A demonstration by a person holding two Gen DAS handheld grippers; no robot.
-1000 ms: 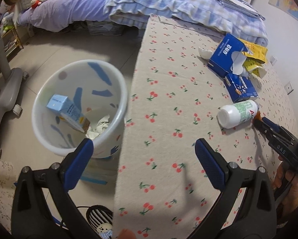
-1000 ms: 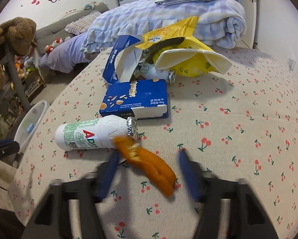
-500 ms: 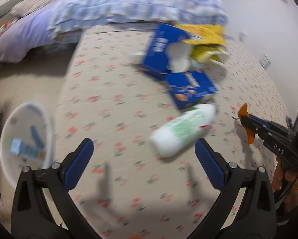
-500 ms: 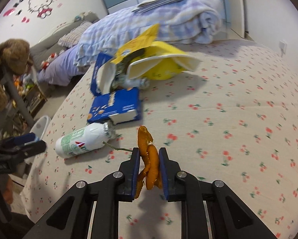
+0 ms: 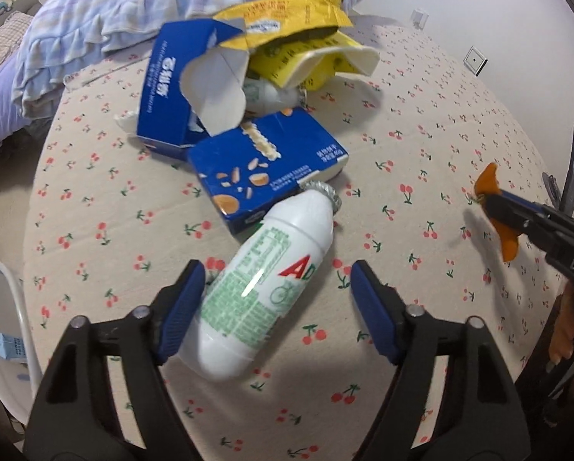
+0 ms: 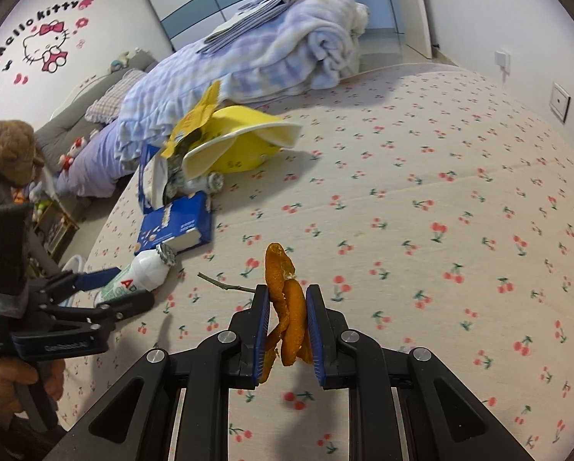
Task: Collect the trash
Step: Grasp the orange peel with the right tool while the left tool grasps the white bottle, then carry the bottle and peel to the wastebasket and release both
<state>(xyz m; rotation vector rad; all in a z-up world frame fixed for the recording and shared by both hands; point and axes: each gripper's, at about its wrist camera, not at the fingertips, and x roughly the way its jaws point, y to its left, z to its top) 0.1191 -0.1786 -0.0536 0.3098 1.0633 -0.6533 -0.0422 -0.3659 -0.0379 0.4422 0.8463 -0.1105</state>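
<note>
The right gripper (image 6: 287,309) is clamped on a curl of orange peel (image 6: 285,299), held clear above the cherry-print tabletop (image 6: 440,207). The left gripper (image 5: 275,296) is spread wide around a white drink bottle (image 5: 262,299) lying on its side near the left edge, its foil-capped neck touching a flat blue snack box (image 5: 267,169). Farther back sit a torn blue carton (image 5: 171,92) and a yellow wrapper (image 5: 294,11). The white bin (image 5: 2,330) shows only as a rim at the near left, below the tabletop edge. The bottle is round and smooth, so an off-centre squeeze could likely roll it toward the edge. The peel looks thinly pinched and could slip out in transit.
</note>
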